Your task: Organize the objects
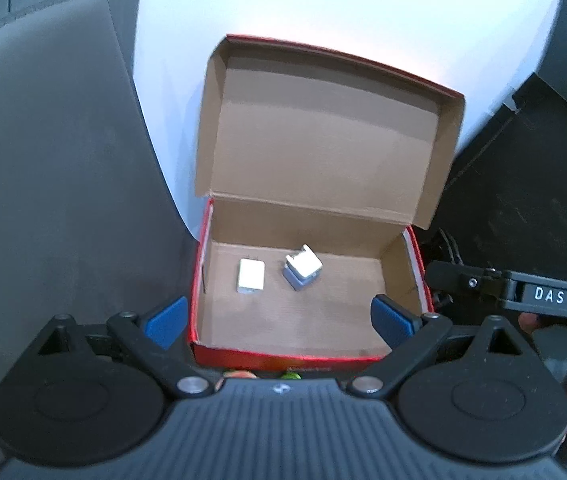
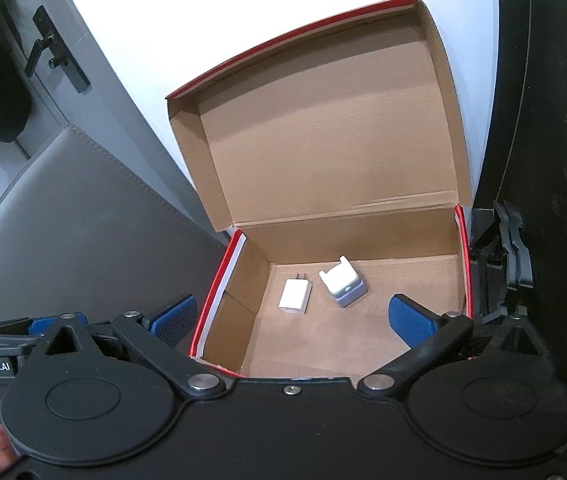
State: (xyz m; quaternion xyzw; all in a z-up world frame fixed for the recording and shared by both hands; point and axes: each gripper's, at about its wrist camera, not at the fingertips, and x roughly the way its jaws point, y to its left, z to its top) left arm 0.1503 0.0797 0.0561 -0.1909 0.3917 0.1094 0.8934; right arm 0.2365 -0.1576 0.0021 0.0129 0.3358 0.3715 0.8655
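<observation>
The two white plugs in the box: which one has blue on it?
The right-hand charger, tilted with a blue-grey base. The flat white charger beside it is plain white.

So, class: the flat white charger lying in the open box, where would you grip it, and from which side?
Grip the flat white charger across its two long, narrow sides, coming straight down from above. It lies flat on the floor of the box, so only those edges offer parallel faces. Its prongs point toward the back wall; keep off that end. The bluish adapter beside it sits apart, leaving room for the fingers.

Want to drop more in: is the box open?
Open: the box has its lid folded back upright, two chargers on its floor.
</observation>
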